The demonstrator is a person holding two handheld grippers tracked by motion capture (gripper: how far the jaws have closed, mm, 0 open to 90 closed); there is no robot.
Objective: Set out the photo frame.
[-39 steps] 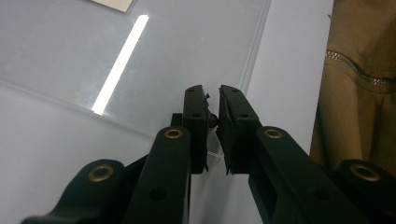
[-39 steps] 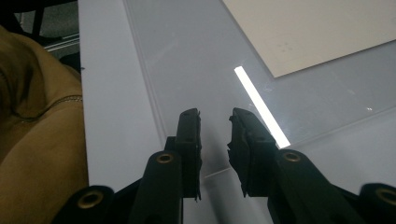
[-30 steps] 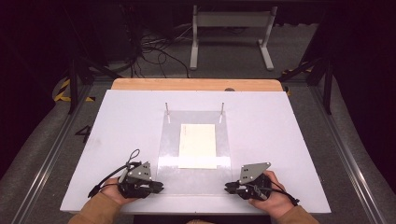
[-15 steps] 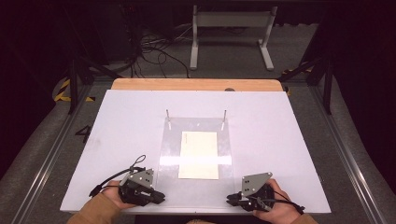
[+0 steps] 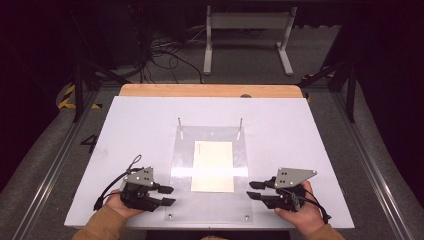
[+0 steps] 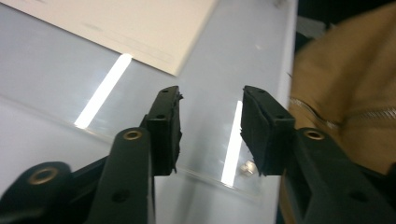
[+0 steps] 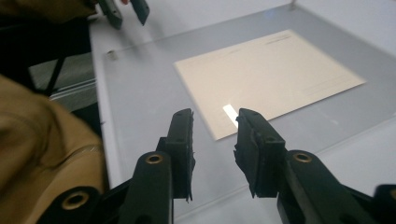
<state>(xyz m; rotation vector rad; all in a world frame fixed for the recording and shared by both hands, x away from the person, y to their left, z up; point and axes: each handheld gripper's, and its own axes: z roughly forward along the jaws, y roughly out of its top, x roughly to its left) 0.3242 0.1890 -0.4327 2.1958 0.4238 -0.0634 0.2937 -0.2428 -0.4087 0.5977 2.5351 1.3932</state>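
On the white worktop (image 5: pixel 125 130), a clear, flat, rectangular acrylic sheet (image 5: pixel 212 207) lies over a cream sheet of paper (image 5: pixel 213 166), with two thin metal pins (image 5: pixel 179 123) standing upright at its far corners and two small metal studs near its front corners. The left tongs (image 5: pixel 168 195) sit just off the sheet's left front edge, and the right tongs (image 5: pixel 251 190) just off its right front edge, both pointing inward across it.

Both pairs have just been opening. In the left gripper view the left tongs (image 6: pixel 210 130) stand parted with nothing between the pads, only the glossy sheet beneath them and a stud below. The right tongs (image 7: pixel 214 149) are likewise spread and empty, hanging above the sheet's near edge with the paper's corner beyond.

To my eye this is the letting-go step: the clear cover seems set down over the paper and the tongs are freeing themselves of it. The next move probably calls for drawing both hands back and up without nudging the sheet, since a smooth, hard panel like this would slide easily on a smooth worktop and drag the paper out of square.

The acrylic is mirror-slick, throwing back bright strips of ceiling light; the paper is matt, thin, with faint printed lines. The tong pads look black, rubbery and slightly frayed at the edges.
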